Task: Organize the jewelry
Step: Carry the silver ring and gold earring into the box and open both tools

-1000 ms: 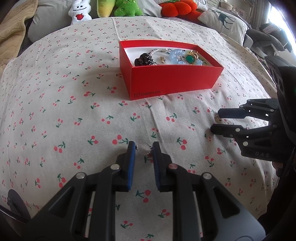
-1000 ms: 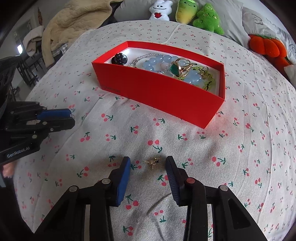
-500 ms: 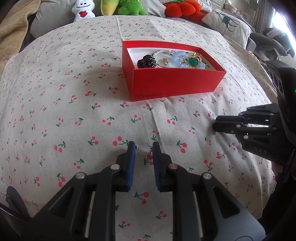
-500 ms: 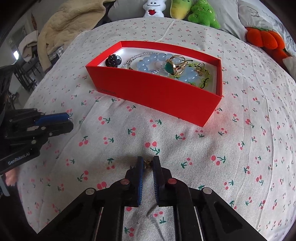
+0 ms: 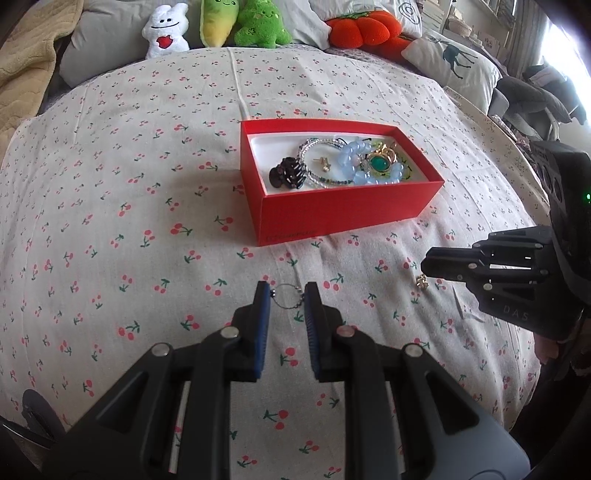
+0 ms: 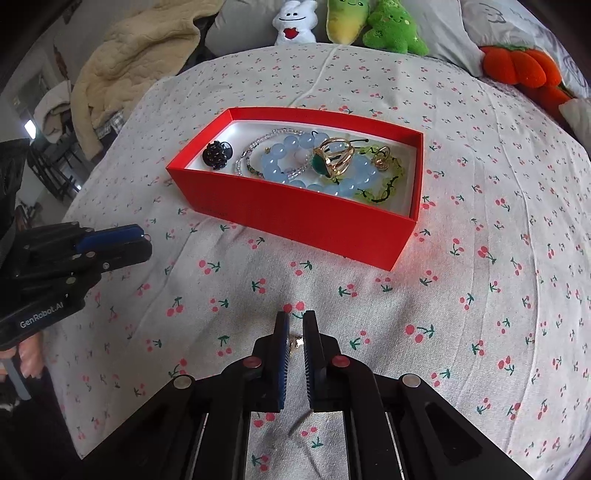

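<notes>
So the left gripper has its blue-padded jaws clamped on a thin silver wire hoop, the pads touching it on both sides just above the cherry-print cotton bedsheet. Straight ahead sits the red rectangular cardboard box with a white inside. In it: a dark claw hair clip at the left end, a clear beaded bracelet, a pale blue chunky bead bracelet and a gold ring with a green stone. Off to the right the black right gripper is pinched shut, with a tiny gold earring at its tips. Plush toys line the far edge.
</notes>
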`<control>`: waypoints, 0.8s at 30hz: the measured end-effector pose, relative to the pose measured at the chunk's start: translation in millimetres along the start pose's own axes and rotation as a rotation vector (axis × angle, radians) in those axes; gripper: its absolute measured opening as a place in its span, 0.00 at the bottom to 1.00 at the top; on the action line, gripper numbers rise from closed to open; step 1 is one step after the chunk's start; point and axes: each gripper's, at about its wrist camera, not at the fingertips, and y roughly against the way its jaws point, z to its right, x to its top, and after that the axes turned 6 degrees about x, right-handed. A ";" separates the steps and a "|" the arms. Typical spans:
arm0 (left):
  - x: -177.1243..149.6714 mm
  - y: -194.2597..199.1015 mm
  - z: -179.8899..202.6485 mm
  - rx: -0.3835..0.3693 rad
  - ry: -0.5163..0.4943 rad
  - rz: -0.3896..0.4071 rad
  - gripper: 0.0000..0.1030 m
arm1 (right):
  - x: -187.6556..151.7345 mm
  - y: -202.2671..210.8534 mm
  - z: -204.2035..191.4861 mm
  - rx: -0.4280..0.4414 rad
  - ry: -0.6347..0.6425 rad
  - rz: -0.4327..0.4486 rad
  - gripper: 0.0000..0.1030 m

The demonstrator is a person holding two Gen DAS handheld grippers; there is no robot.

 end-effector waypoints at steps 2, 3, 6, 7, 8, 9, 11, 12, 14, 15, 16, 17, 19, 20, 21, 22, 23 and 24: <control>3.6 0.5 0.7 -0.005 0.003 0.005 0.20 | 3.1 4.7 3.4 0.010 -0.013 0.013 0.07; 4.9 0.5 1.3 -0.008 0.004 0.007 0.20 | 4.6 7.2 5.7 0.013 -0.021 0.019 0.07; 5.5 0.0 4.2 -0.013 0.000 0.008 0.20 | 6.1 14.0 12.8 0.013 -0.039 0.034 0.07; 5.0 -0.7 5.2 -0.014 -0.004 0.005 0.20 | 6.3 15.8 15.2 0.013 -0.042 0.037 0.07; 4.2 -1.3 5.8 -0.013 -0.007 0.002 0.20 | 5.8 17.6 16.9 0.015 -0.045 0.039 0.07; 3.4 -1.8 6.3 -0.013 -0.008 -0.001 0.20 | 5.4 18.5 18.8 0.016 -0.048 0.040 0.07; 2.5 -2.9 7.0 -0.015 -0.009 -0.007 0.20 | 2.5 18.6 19.7 0.021 -0.044 0.034 0.08; 2.2 -3.1 7.4 -0.015 -0.011 -0.008 0.20 | 0.7 17.4 18.5 0.026 -0.035 0.026 0.08; 1.1 -3.8 7.8 -0.013 -0.014 -0.010 0.20 | -4.1 13.9 14.3 0.019 -0.012 0.015 0.10; 0.5 -4.2 7.7 -0.013 -0.014 -0.012 0.20 | -6.0 12.0 11.7 0.019 -0.001 0.011 0.12; -0.4 -4.5 7.3 -0.012 -0.014 -0.014 0.20 | -7.5 9.6 9.2 0.017 0.011 0.005 0.12; -1.6 -4.7 7.0 -0.011 -0.015 -0.016 0.20 | -9.3 7.7 7.1 0.012 0.024 -0.001 0.13; -3.4 -5.0 5.6 -0.008 -0.014 -0.019 0.20 | -12.6 4.3 2.2 0.004 0.047 -0.013 0.13; -4.0 -5.2 5.0 -0.008 -0.013 -0.021 0.20 | -14.1 2.9 0.8 0.005 0.054 -0.017 0.13; -4.5 -5.1 4.7 -0.008 -0.013 -0.022 0.20 | -15.1 0.8 -0.3 0.006 0.056 -0.026 0.13; -4.9 -4.9 4.2 -0.008 -0.013 -0.022 0.20 | -15.9 -1.4 -1.7 0.007 0.061 -0.035 0.13; -5.2 -4.6 3.9 -0.008 -0.013 -0.022 0.20 | -16.3 -3.2 -3.4 0.007 0.066 -0.041 0.13; -5.3 -4.6 3.8 -0.008 -0.013 -0.022 0.20 | -17.5 -4.5 -5.1 0.005 0.069 -0.043 0.14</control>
